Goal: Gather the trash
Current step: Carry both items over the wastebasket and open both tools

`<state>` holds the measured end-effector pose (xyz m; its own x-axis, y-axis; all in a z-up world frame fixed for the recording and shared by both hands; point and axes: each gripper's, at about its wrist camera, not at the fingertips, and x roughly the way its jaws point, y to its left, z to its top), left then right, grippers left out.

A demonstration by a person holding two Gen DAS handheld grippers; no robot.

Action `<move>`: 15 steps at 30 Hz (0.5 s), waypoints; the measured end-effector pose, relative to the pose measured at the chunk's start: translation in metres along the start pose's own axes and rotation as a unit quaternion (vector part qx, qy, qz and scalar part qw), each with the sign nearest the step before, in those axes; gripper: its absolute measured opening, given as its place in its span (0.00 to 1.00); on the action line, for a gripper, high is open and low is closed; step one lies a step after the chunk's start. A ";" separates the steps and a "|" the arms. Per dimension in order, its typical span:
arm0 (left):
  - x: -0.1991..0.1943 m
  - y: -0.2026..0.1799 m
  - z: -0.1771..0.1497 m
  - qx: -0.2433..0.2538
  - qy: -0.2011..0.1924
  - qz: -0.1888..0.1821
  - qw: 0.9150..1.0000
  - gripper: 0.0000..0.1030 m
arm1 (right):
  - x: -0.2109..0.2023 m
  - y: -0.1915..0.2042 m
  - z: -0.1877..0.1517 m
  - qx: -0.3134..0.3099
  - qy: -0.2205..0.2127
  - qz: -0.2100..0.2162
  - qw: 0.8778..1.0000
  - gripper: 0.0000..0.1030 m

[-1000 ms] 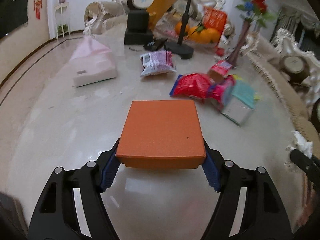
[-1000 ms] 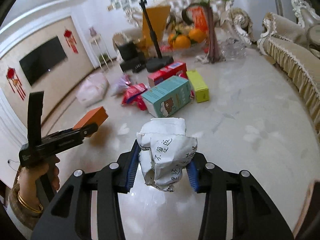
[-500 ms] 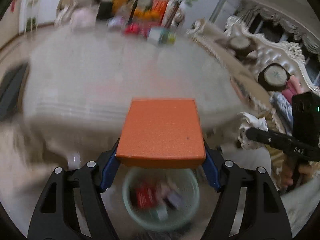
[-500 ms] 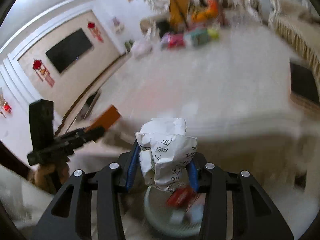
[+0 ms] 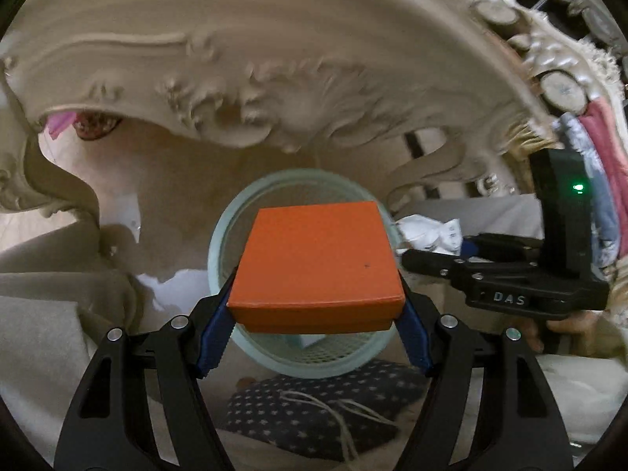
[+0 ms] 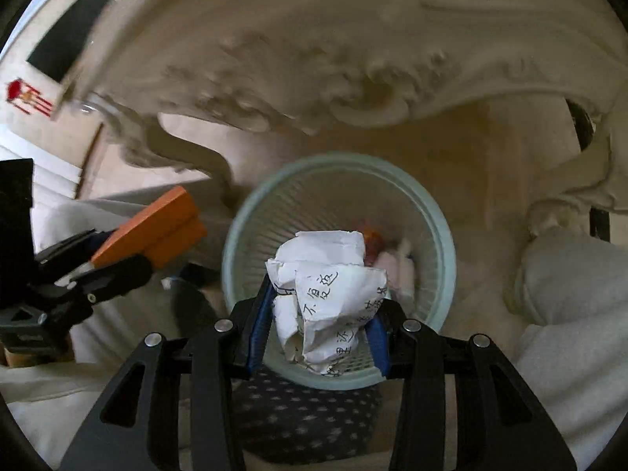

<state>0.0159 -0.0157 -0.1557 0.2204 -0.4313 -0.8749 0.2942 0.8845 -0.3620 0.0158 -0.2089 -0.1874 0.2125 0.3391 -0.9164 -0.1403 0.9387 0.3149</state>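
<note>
My left gripper (image 5: 314, 337) is shut on an orange box (image 5: 318, 261) and holds it over a pale green mesh wastebasket (image 5: 223, 235). My right gripper (image 6: 320, 329) is shut on a crumpled white paper with handwriting (image 6: 325, 286) and holds it above the same wastebasket (image 6: 439, 235), which has red and pink trash in it. The orange box also shows in the right wrist view (image 6: 153, 231) at the left. The right gripper and its paper show in the left wrist view (image 5: 431, 235) at the right.
The carved beige edge of the table (image 5: 255, 90) arches above the basket. A dark dotted slipper (image 5: 322, 412) lies just in front of the basket. Beige cushions (image 6: 569, 274) sit at the right, and sofa fabric (image 5: 47, 314) at the left.
Both grippers have swung down from above the table top, away from the trash on it, to the wastebasket below its edge. Each still holds its item.
</note>
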 end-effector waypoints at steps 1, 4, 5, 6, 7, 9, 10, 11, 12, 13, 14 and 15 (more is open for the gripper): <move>0.007 0.001 0.001 0.002 0.007 0.004 1.000 0.69 | 0.005 0.000 0.002 -0.003 0.005 -0.003 1.000 0.39; 0.026 0.001 0.003 -0.001 0.024 0.002 1.000 0.69 | 0.014 0.002 -0.002 -0.016 0.010 -0.013 1.000 0.43; 0.034 0.000 0.004 -0.003 0.036 0.008 0.999 0.70 | 0.017 0.003 -0.002 -0.022 0.015 -0.021 0.999 0.48; 0.038 -0.001 0.004 -0.004 0.042 0.016 0.999 0.70 | 0.017 0.004 -0.004 -0.024 0.017 -0.037 0.999 0.63; 0.039 -0.002 0.006 -0.005 0.042 0.027 0.999 0.71 | 0.016 0.005 -0.006 -0.026 0.012 -0.050 0.998 0.69; 0.035 -0.002 0.005 -0.007 0.030 0.036 0.999 0.78 | 0.011 0.000 -0.013 -0.027 -0.002 -0.052 0.998 0.69; 0.032 -0.001 0.005 -0.008 0.021 0.042 0.999 0.82 | 0.008 -0.003 -0.015 -0.025 -0.007 -0.049 0.998 0.69; 0.029 0.000 0.005 -0.010 0.014 0.045 0.999 0.82 | 0.003 -0.004 -0.016 -0.023 -0.014 -0.048 0.999 0.69; 0.026 0.001 0.005 -0.012 0.007 0.043 0.999 0.82 | -0.002 -0.004 -0.017 -0.021 -0.020 -0.047 0.998 0.69; 0.022 0.002 0.005 -0.015 0.003 0.041 0.999 0.83 | -0.005 -0.005 -0.021 -0.019 -0.025 -0.045 0.999 0.69; 0.017 0.001 0.005 -0.017 -0.001 0.042 0.999 0.83 | -0.009 -0.007 -0.023 -0.016 -0.028 -0.041 0.999 0.69; 0.014 0.001 0.005 -0.015 -0.006 0.040 0.999 0.83 | -0.015 -0.007 -0.025 -0.013 -0.034 -0.033 0.999 0.69</move>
<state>0.0242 -0.0224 -0.1668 0.2526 -0.3614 -0.8975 0.2472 0.9209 -0.3012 -0.0106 -0.2218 -0.1816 0.2875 0.2802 -0.9159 -0.1480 0.9577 0.2466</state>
